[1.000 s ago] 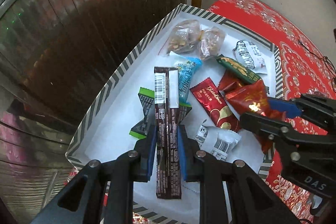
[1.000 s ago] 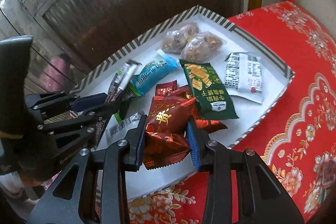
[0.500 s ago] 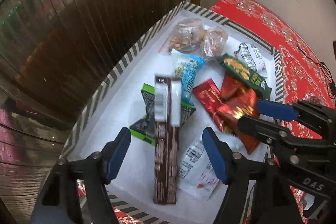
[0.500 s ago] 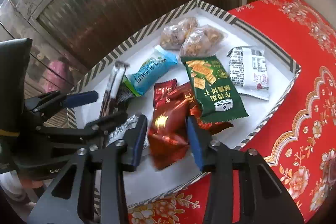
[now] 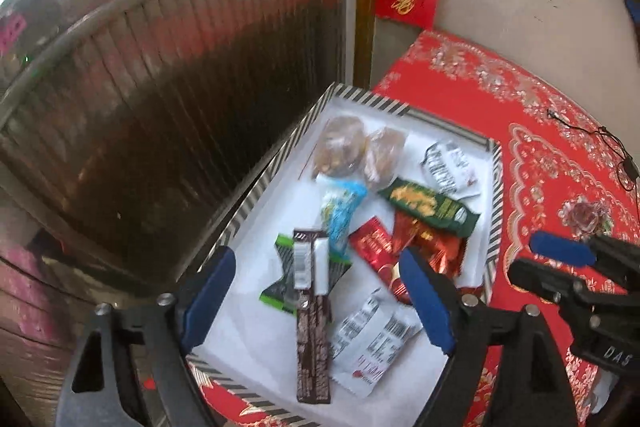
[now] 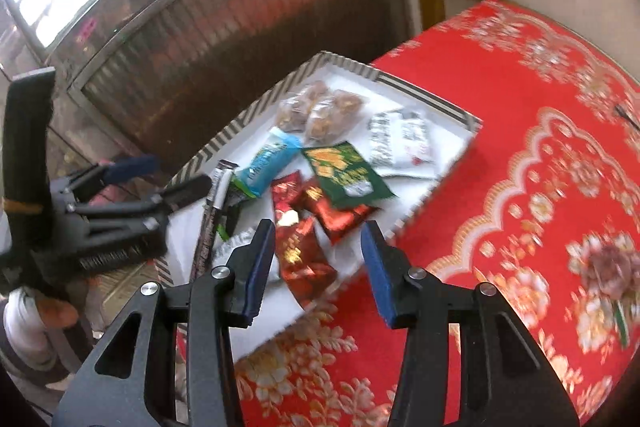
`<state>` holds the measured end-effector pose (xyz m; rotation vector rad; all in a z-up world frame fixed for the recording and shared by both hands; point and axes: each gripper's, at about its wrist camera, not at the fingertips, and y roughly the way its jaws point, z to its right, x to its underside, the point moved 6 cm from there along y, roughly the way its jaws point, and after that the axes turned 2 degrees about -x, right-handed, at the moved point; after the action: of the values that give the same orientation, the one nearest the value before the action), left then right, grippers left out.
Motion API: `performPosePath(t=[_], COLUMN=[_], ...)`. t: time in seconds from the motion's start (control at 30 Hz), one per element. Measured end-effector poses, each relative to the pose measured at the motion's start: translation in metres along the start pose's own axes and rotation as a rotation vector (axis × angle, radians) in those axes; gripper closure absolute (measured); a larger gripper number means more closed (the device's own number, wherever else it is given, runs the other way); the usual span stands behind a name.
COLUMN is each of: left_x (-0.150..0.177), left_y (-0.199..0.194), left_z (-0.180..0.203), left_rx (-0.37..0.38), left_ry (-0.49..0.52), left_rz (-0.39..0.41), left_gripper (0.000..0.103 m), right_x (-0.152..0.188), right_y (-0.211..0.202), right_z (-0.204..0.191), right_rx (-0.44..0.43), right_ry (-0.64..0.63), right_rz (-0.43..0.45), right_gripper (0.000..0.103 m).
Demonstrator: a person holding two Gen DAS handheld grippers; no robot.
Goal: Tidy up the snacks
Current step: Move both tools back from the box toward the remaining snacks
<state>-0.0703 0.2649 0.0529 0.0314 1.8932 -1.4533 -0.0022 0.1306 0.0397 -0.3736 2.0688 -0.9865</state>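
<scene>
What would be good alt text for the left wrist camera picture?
The open left gripper hangs over a white tray with a striped rim on a red floral tablecloth; a long dark brown snack bar lies loose among bright wrapped snacks, the jaws having just opened.

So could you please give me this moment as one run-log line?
left gripper: open, just released brown bar | right gripper: open, just released red packet | both in tray

The tray [image 5: 280,155] is white inside, with a black-and-white striped rim. The tablecloth [image 6: 520,147] is red, patterned with gold and white flowers. Packets are coloured as follows: a dark brown bar [image 5: 314,331], a light blue packet [image 5: 342,213], a green packet [image 6: 346,175], and red foil packets [image 6: 300,255].
</scene>
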Motion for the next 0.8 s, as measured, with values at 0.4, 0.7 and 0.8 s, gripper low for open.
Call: performPosePath(t=[0.4,0.7,0.8], left_x=[-0.009,-0.012,-0.012], left_y=[0.002,0.011,0.009], left_z=[0.06,0.106,0.117], left_rx=[0.108,0.186,0.201], left_ry=[0.117,0.253,0.278], left_rz=[0.009,0.001,0.005], left_gripper=[0.017,0.017,0.017], right_x=[0.031,0.054,0.061], right_y=[-0.03,-0.05,-0.056], right_z=[0.036,0.071,0.079], right_rx=[0.097,0.189,0.221], right_ry=[0.109,0.247,0.271], right_rz=[0.035,0.069,0.068], right_gripper=[0.056,0.054,0.054])
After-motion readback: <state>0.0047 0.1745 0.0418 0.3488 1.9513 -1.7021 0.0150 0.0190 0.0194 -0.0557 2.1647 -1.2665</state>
